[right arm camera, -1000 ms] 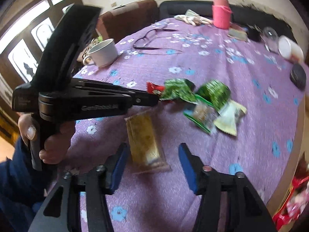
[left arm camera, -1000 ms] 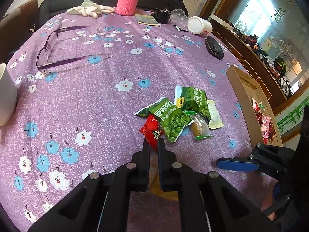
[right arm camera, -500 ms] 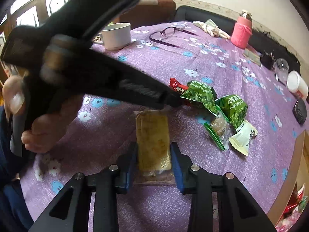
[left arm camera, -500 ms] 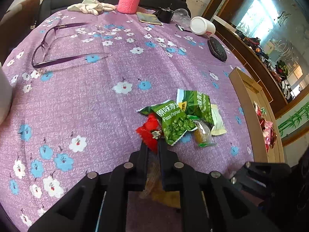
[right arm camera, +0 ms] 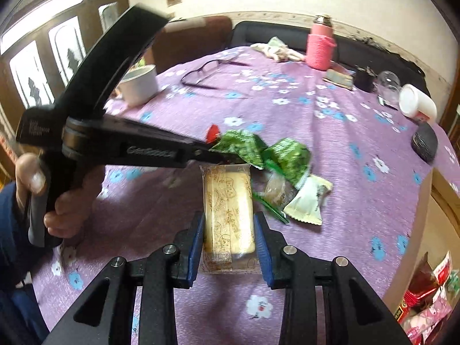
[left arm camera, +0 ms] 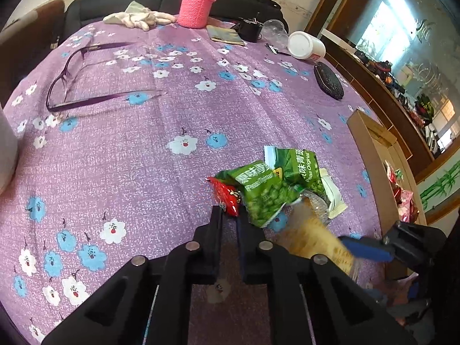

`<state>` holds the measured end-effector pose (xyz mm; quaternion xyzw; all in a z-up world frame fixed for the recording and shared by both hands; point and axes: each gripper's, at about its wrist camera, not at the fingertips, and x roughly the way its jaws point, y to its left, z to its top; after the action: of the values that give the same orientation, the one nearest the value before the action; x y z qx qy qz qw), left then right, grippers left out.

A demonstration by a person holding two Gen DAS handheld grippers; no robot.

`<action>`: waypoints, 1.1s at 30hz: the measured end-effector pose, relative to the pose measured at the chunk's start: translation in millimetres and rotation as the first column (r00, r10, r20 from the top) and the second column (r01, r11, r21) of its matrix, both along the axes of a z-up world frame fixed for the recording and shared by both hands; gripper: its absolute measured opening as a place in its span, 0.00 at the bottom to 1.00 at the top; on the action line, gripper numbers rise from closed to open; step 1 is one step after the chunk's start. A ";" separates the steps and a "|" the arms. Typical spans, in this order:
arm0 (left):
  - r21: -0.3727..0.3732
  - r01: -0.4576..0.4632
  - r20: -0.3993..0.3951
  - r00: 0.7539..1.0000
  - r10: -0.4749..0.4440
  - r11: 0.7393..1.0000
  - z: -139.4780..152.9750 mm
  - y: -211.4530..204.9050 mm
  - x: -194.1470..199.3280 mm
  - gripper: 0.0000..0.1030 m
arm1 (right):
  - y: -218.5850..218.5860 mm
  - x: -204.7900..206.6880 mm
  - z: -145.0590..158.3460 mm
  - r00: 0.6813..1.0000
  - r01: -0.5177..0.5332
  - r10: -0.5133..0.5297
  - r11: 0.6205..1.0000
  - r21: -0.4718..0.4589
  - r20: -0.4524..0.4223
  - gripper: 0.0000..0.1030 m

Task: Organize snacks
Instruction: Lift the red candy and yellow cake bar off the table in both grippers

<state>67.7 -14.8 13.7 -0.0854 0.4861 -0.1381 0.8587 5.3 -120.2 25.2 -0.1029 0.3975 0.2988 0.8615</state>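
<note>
Right wrist view is showing the right gripper (right arm camera: 229,231) clamping the biscuit packet (right arm camera: 228,208), whose long axis is running along the fingers; the cardboard box (right arm camera: 441,189) is waiting at the table's right edge, and the left gripper (left arm camera: 229,218) is pinching the red packet (left arm camera: 225,194).

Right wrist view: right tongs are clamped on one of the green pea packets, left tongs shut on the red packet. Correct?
Not quite. The right tongs are clamped on the clear-wrapped biscuit pack, not a pea packet; the right wrist view shows it. The green pea packets lie on the cloth. The left tongs are shut on the red packet.
</note>
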 end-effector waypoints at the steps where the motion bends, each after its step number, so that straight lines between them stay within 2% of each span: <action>1: -0.004 -0.001 -0.002 1.000 0.001 1.000 0.0 1.0 -0.5 0.08 | -4.7 3.4 1.6 1.000 0.020 -0.020 1.000 0.022 -0.006 0.36; 8: -0.065 -0.028 -0.023 0.999 0.026 0.998 1.2 12.8 -1.6 0.09 | -27.7 18.2 3.8 0.991 0.125 -0.116 0.983 0.133 -0.073 0.36; 12: -0.104 -0.054 -0.035 0.998 0.051 0.993 1.2 21.8 -0.7 0.15 | -31.6 16.7 6.2 0.988 0.141 -0.130 0.977 0.162 -0.079 0.36; 14: -0.128 -0.064 -0.037 0.998 0.060 0.990 2.4 26.5 -0.3 0.20 | -32.3 16.1 7.0 0.989 0.141 -0.131 0.976 0.168 -0.073 0.36; 16: -0.169 -0.073 -0.038 0.997 0.067 0.983 3.9 32.8 -0.7 0.37 | -32.6 15.3 8.0 0.989 0.138 -0.128 0.975 0.175 -0.070 0.36; 17: -0.184 -0.080 -0.034 0.997 0.075 0.980 4.9 35.5 -0.9 0.38 | -33.4 15.1 8.2 0.989 0.139 -0.128 0.974 0.179 -0.070 0.36; 23: -0.185 -0.090 -0.045 0.996 0.084 0.979 2.0 33.3 3.7 0.38 | -34.4 14.0 8.7 0.990 0.137 -0.126 0.972 0.190 -0.070 0.36; 27: -0.164 -0.103 -0.021 0.995 0.101 0.981 0.9 28.2 8.1 0.38 | -34.7 14.4 8.9 0.989 0.140 -0.128 0.972 0.191 -0.069 0.36; 29: -0.140 -0.108 -0.010 0.994 0.107 0.984 -0.9 25.4 10.1 0.35 | -35.0 14.7 8.8 0.989 0.142 -0.130 0.971 0.193 -0.071 0.36; 33: -0.099 -0.079 -0.006 0.997 0.079 0.992 -2.0 18.4 9.1 0.17 | -35.2 14.7 8.5 0.989 0.144 -0.133 0.971 0.191 -0.071 0.36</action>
<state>76.8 3.5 11.7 -0.1473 0.4757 -0.1277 0.8577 20.0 -155.4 33.7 0.0191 0.3969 0.2785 0.8744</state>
